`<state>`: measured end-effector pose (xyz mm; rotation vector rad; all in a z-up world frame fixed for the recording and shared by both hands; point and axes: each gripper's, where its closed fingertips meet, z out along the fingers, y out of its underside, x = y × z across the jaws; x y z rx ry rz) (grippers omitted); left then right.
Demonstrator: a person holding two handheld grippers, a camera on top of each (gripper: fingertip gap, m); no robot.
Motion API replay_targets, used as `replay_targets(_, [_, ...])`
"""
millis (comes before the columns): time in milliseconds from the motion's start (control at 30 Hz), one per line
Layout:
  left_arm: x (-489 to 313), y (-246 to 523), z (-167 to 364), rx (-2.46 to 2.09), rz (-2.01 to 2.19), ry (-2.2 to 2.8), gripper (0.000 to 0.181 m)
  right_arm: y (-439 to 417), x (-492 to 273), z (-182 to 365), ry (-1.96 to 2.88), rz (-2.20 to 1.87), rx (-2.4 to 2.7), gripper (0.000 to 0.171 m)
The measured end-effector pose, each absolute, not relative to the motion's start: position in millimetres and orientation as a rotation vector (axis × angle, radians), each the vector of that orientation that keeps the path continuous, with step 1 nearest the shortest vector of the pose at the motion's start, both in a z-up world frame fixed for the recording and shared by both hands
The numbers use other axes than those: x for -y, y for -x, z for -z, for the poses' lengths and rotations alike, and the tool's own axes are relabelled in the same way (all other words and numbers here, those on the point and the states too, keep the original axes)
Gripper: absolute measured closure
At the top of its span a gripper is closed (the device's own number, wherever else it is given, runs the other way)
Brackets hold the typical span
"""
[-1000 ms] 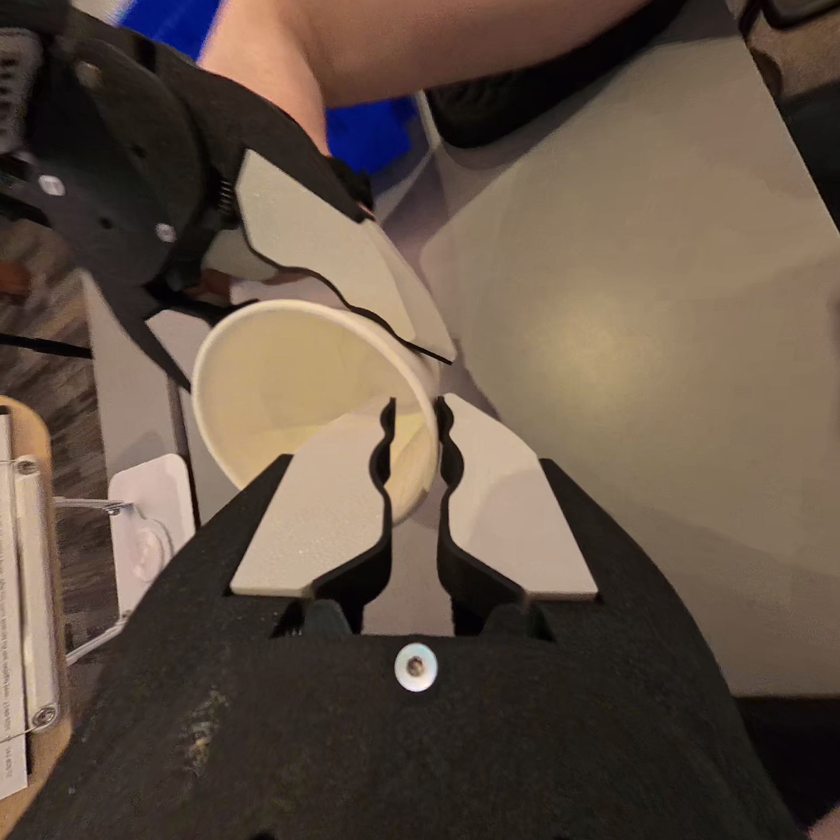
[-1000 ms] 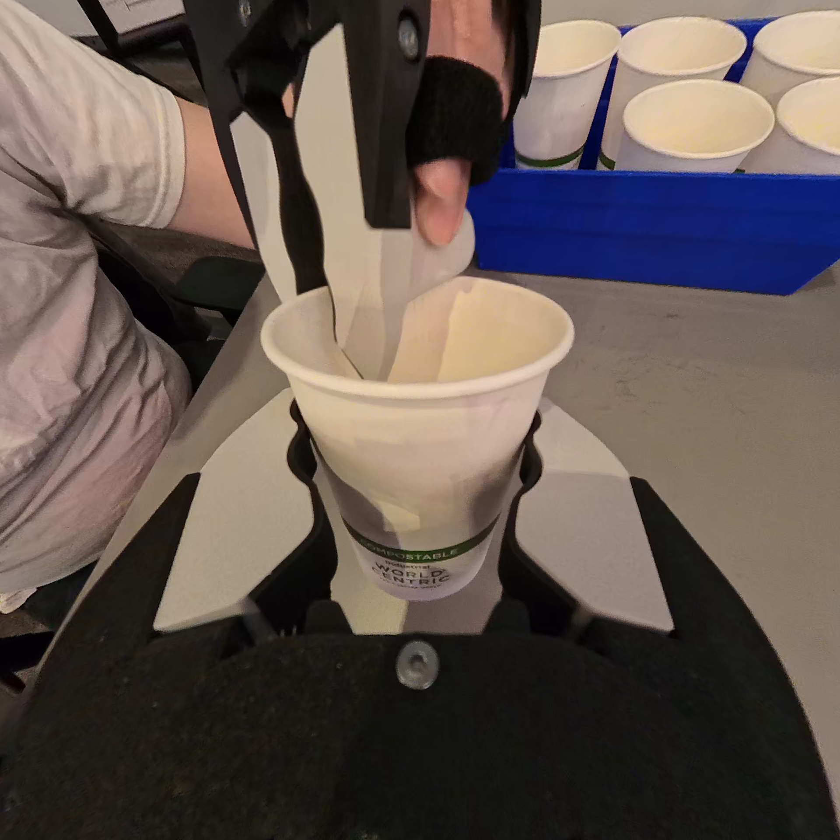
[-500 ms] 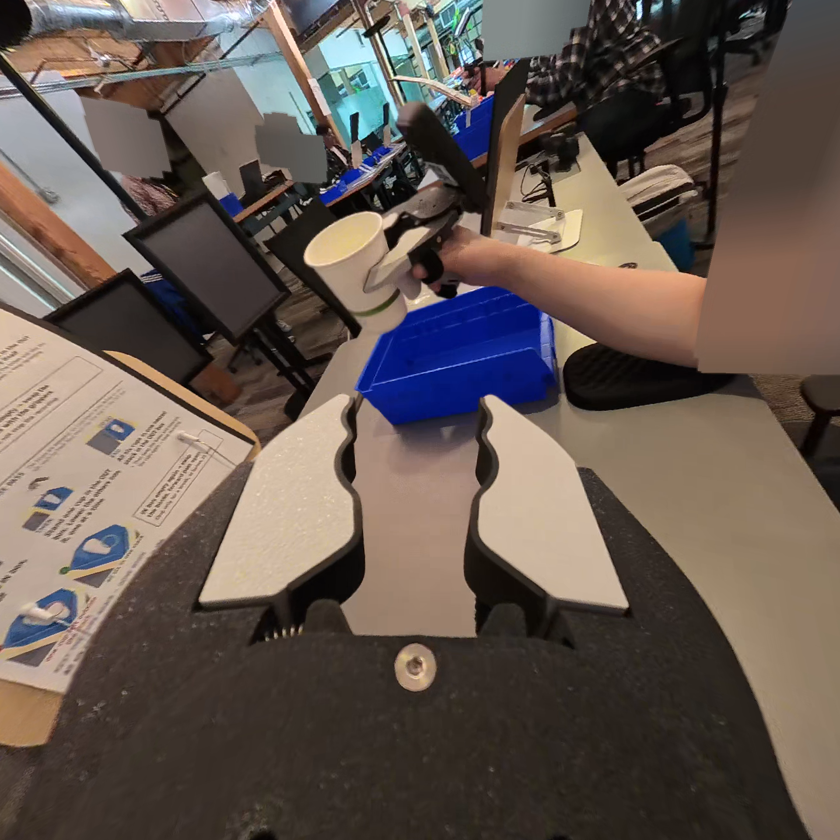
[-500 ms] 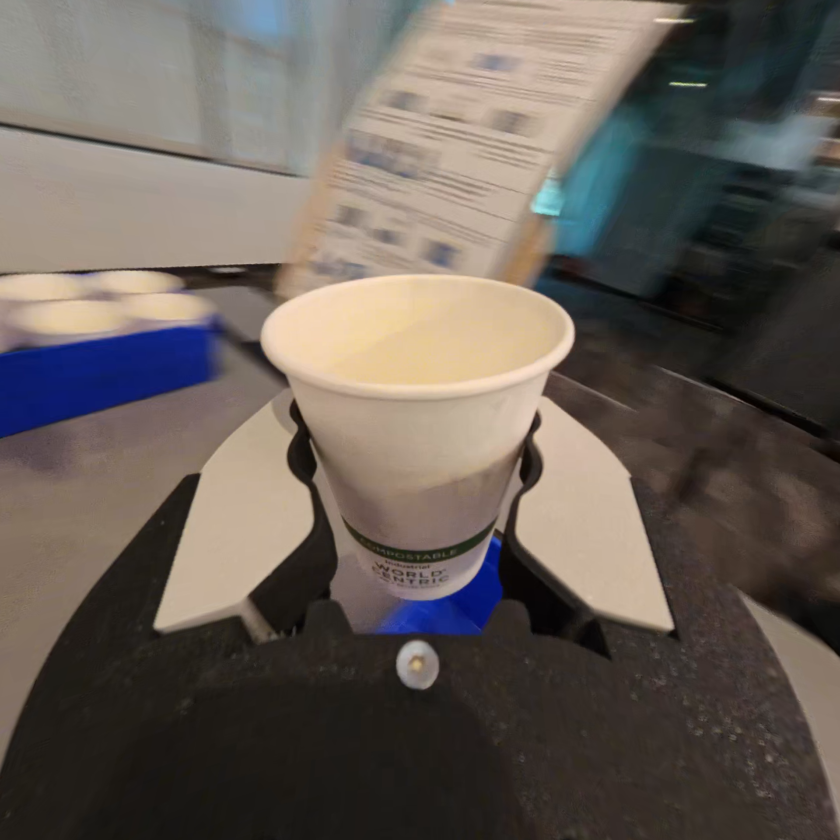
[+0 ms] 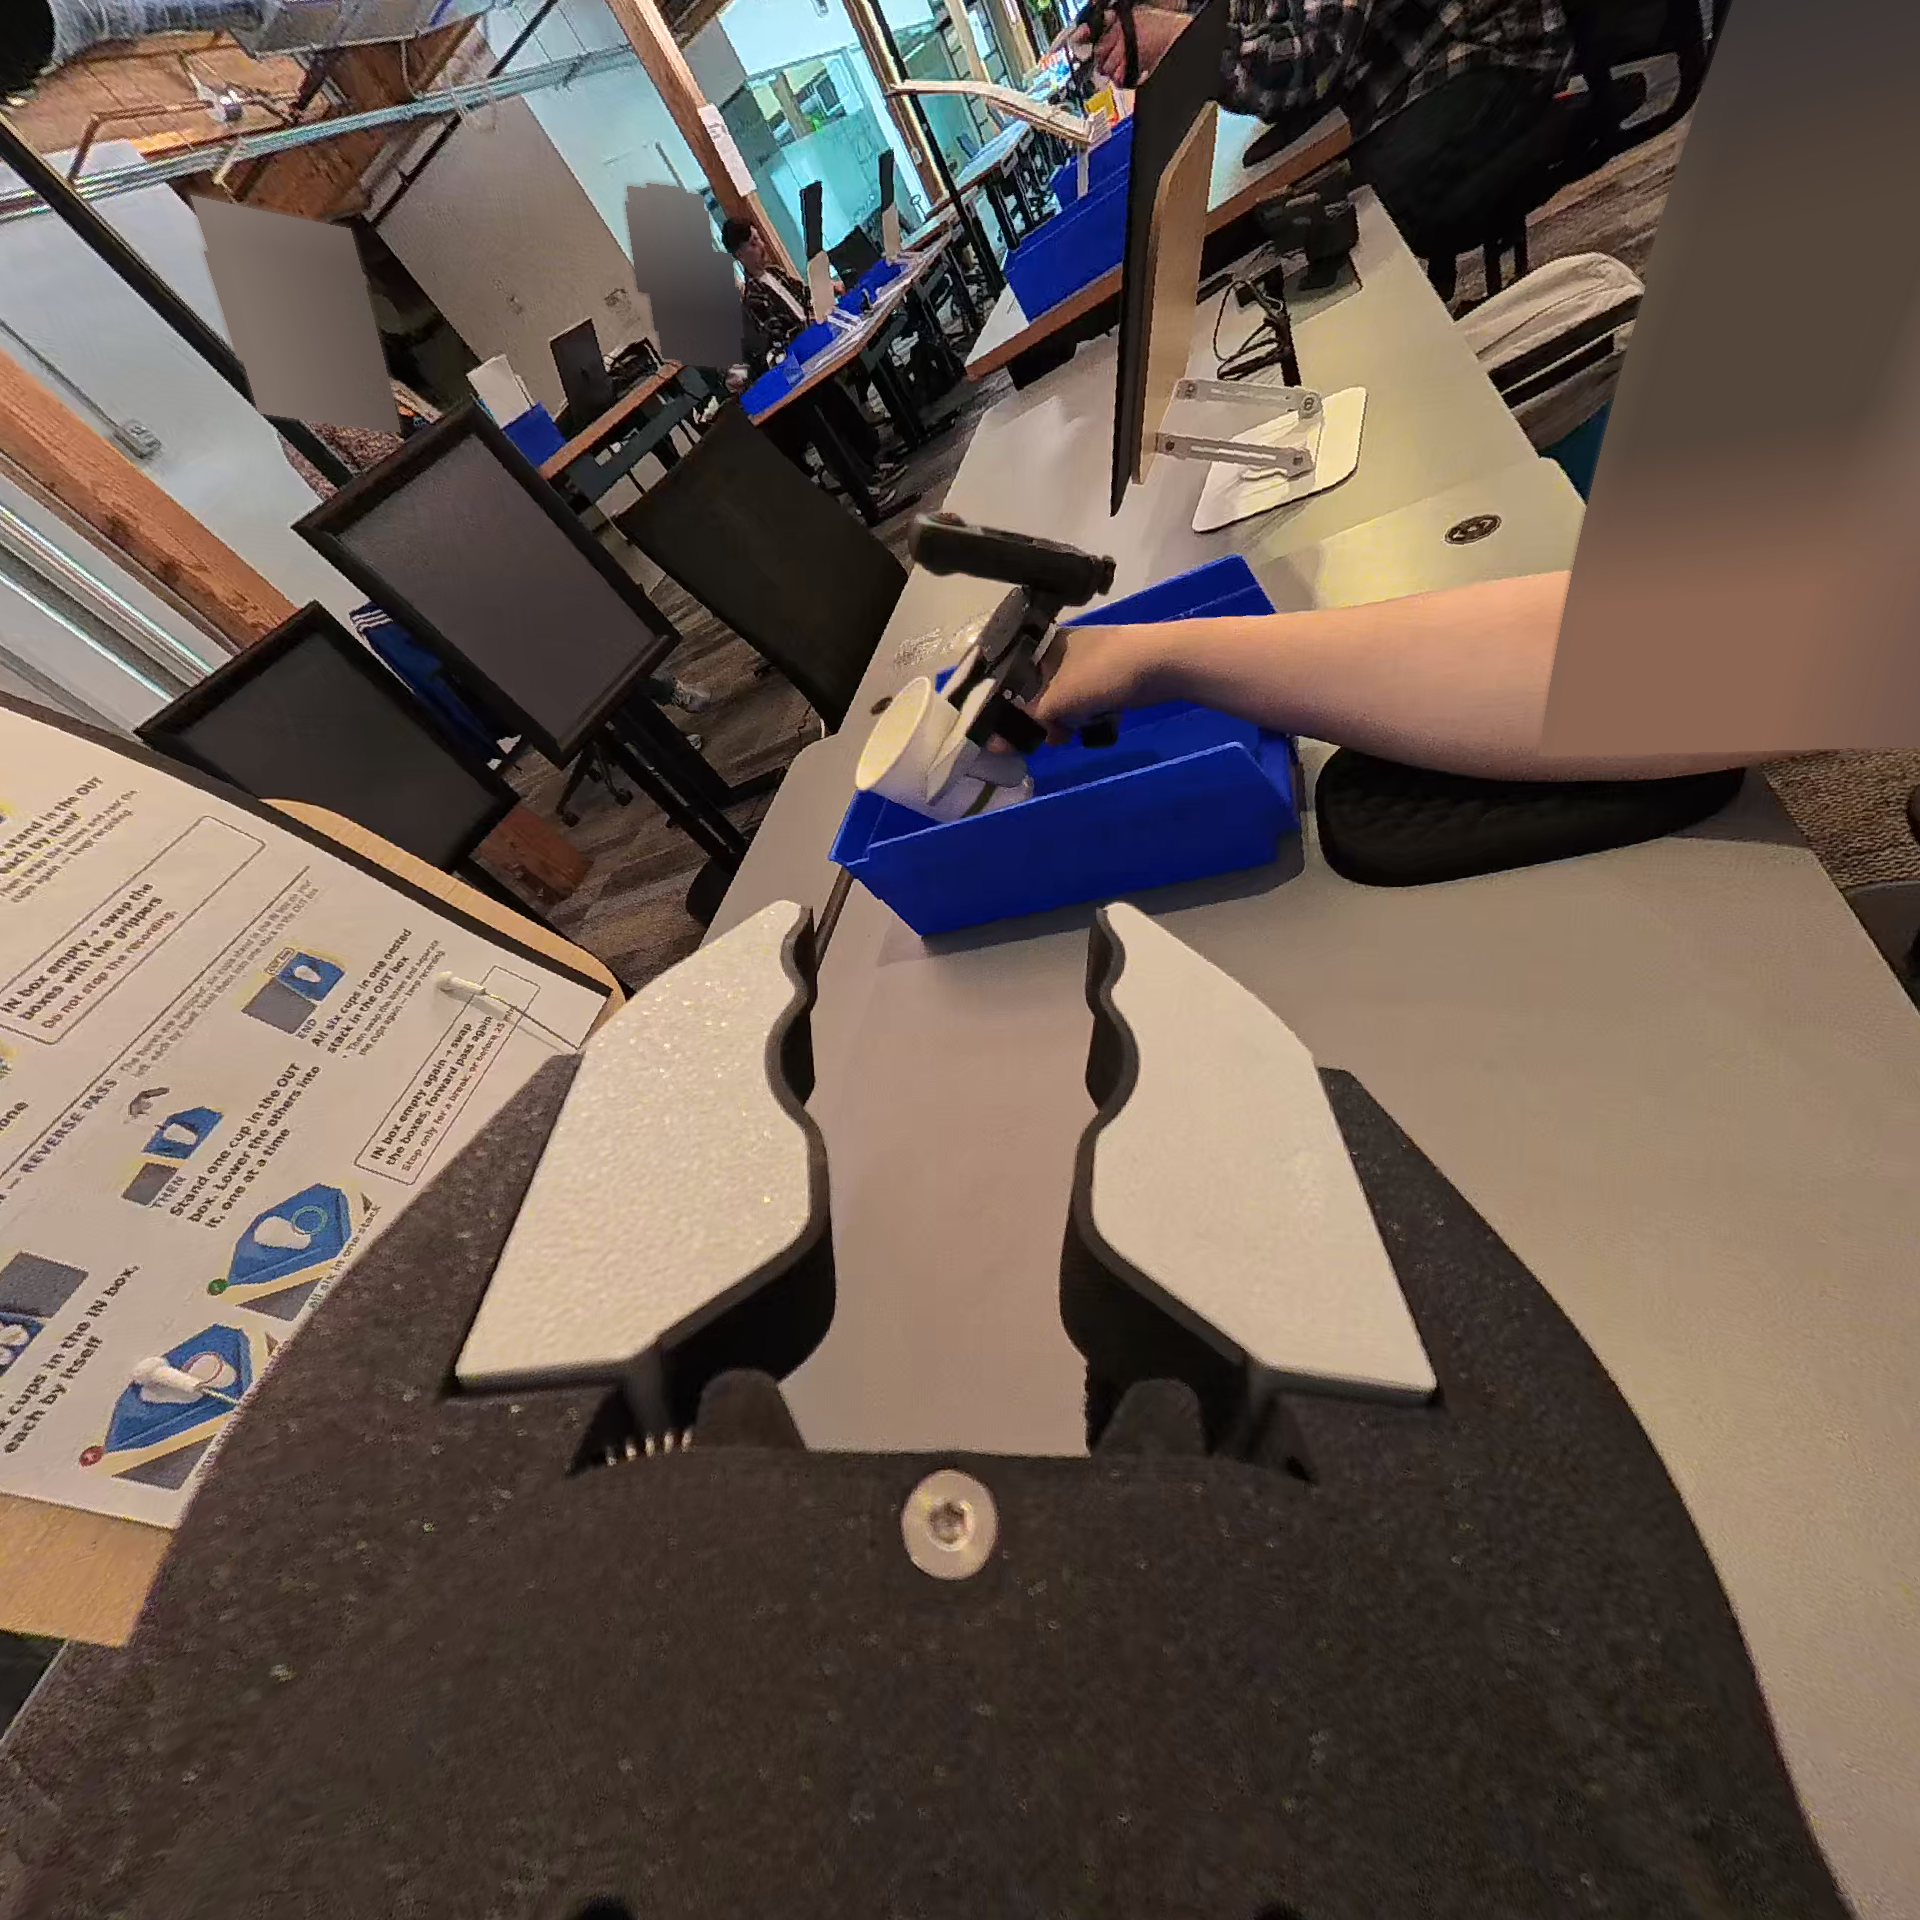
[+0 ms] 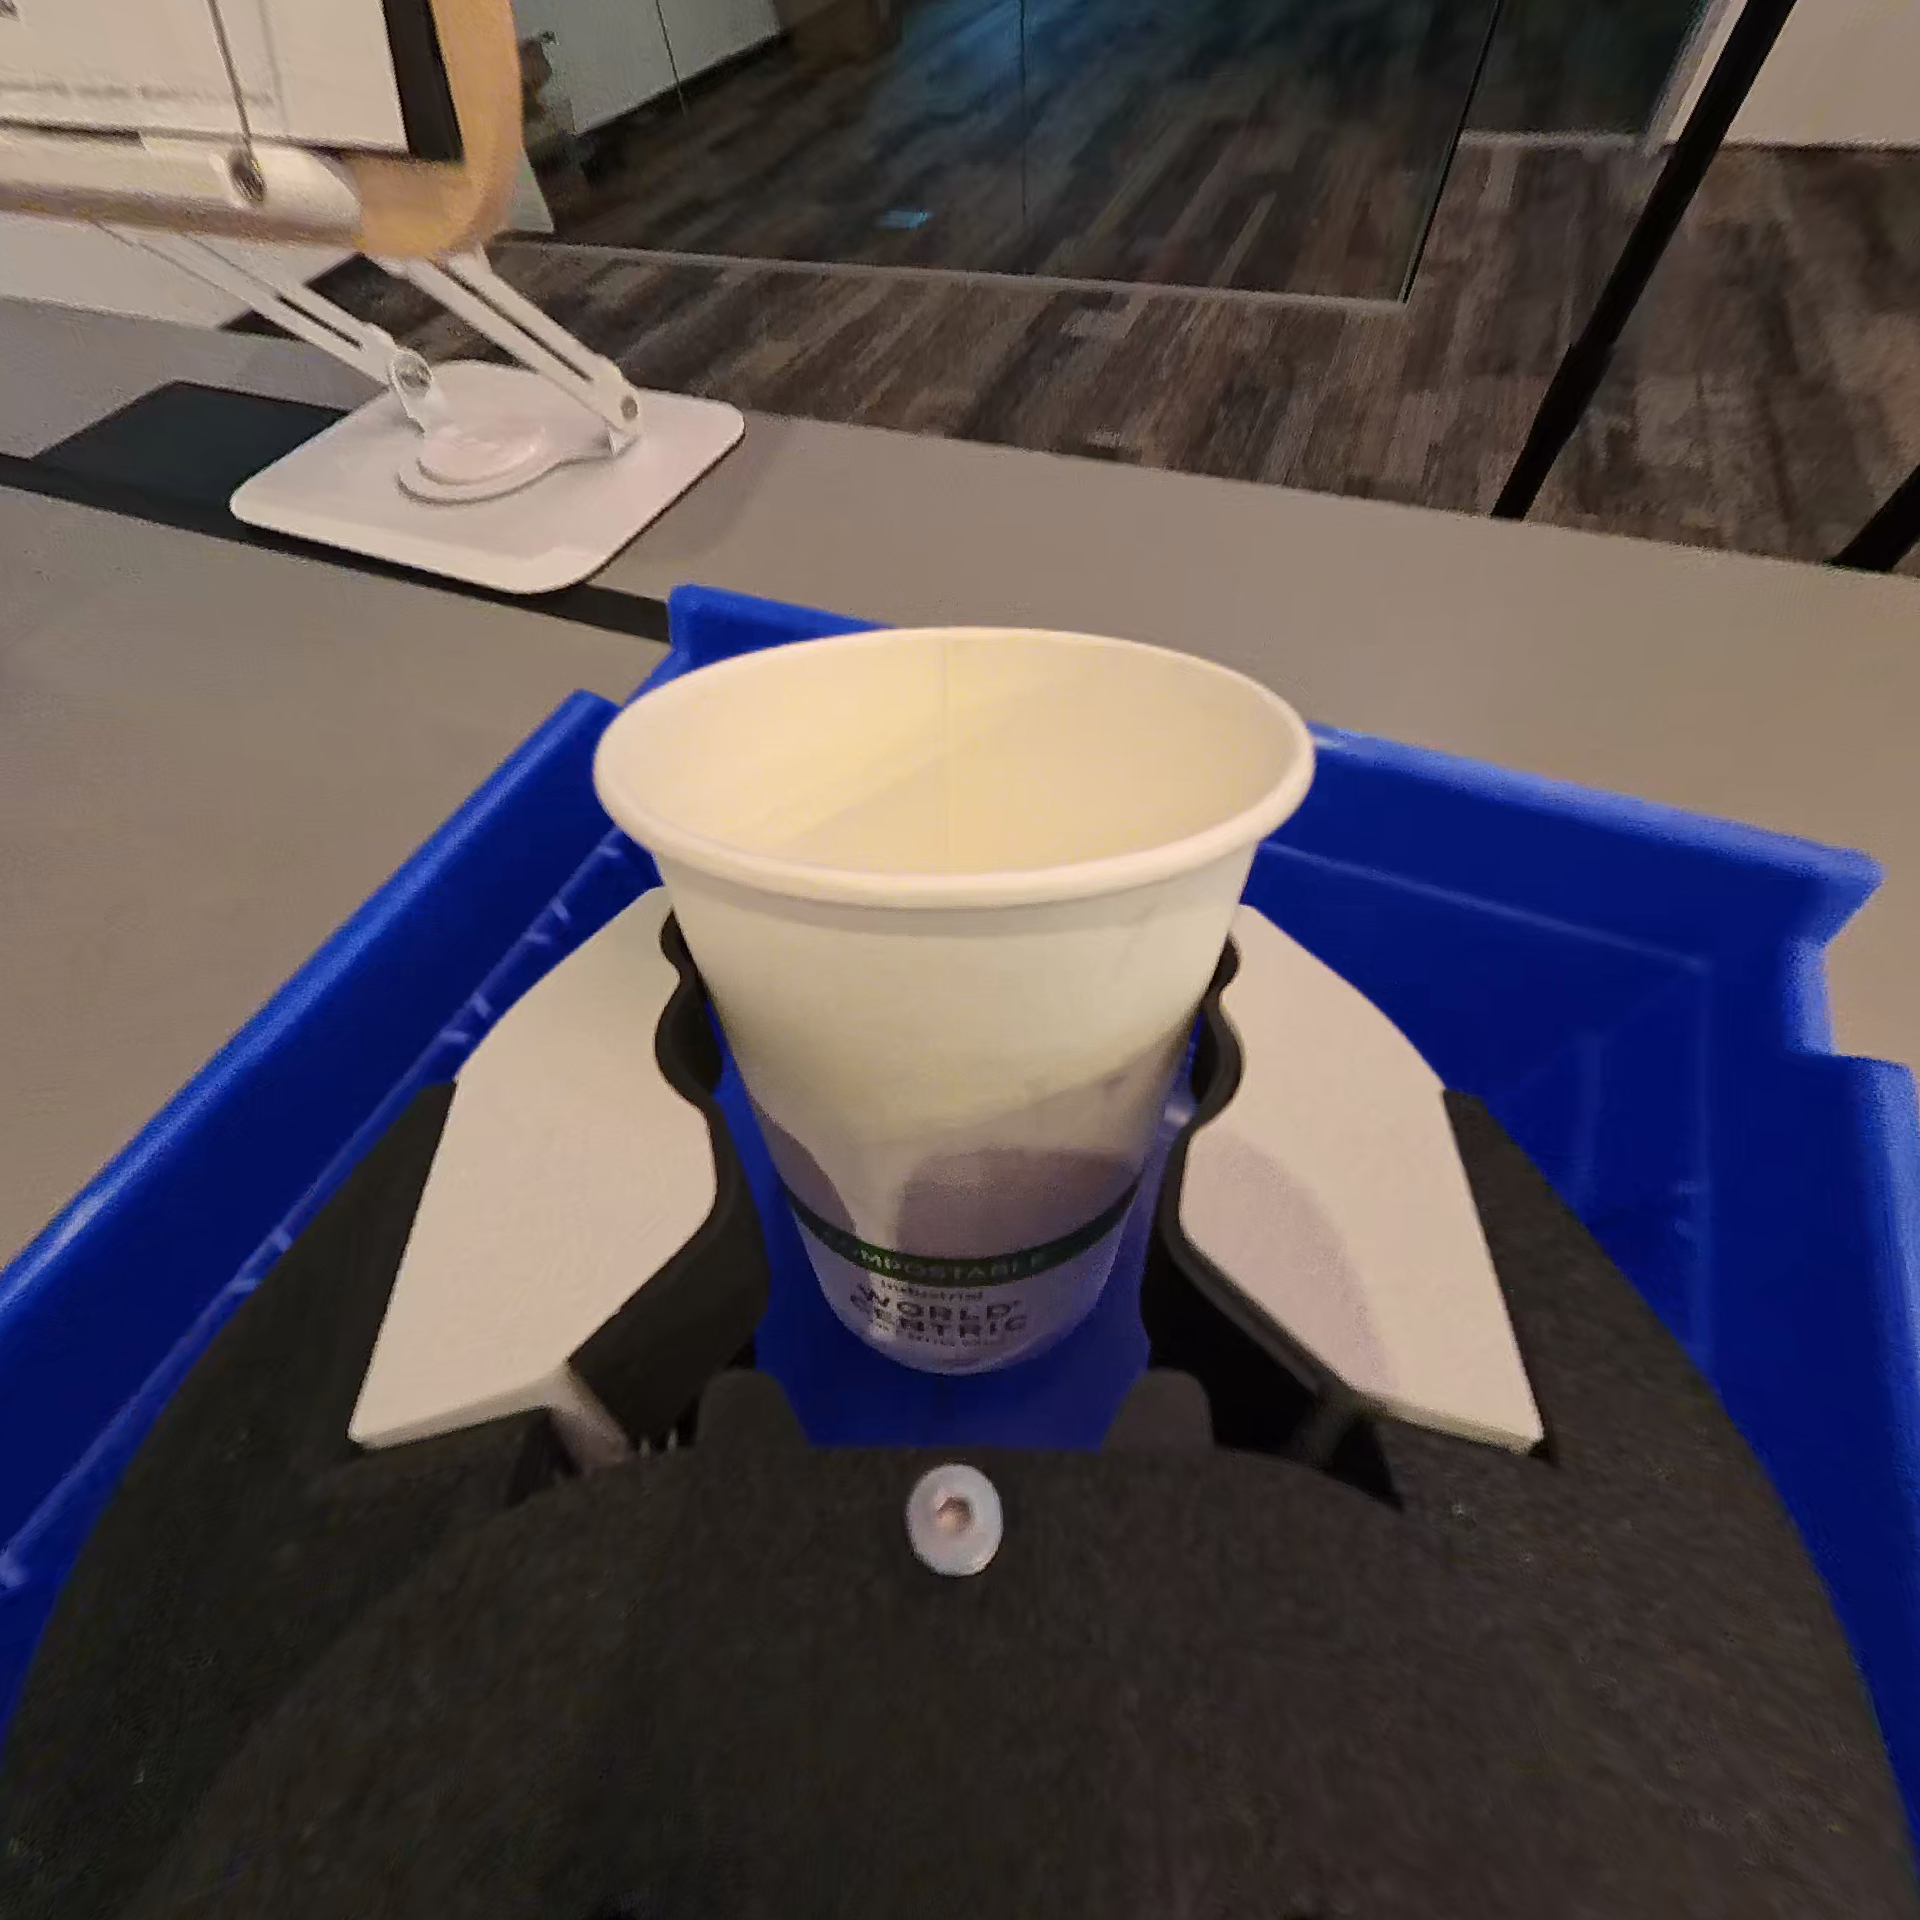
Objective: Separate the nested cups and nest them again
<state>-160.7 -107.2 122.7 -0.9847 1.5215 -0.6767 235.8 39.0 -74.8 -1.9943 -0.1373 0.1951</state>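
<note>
White paper cup [image 6: 951,935] clamped between right gripper [image 6: 948,1023] fingers; left gripper [image 5: 948,971] fingers spread, empty.

cup [image 6: 951,935] over bin [image 6: 1558,935], on table [image 6: 260,727]

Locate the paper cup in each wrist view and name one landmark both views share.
Left wrist view: paper cup sits upper centre, far off, tilted, held by the right gripper over the blue bin.
Right wrist view: the cup fills the centre, between the fingers.
Shared landmark: the blue bin.
</note>
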Motion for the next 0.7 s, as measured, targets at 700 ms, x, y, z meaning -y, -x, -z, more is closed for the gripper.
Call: replay_targets(700, [106, 162, -119, -1.544, 0.634, 0.988, 0.132, -244, -27, 99, 2.122, -0.165, 0.209, 0.080])
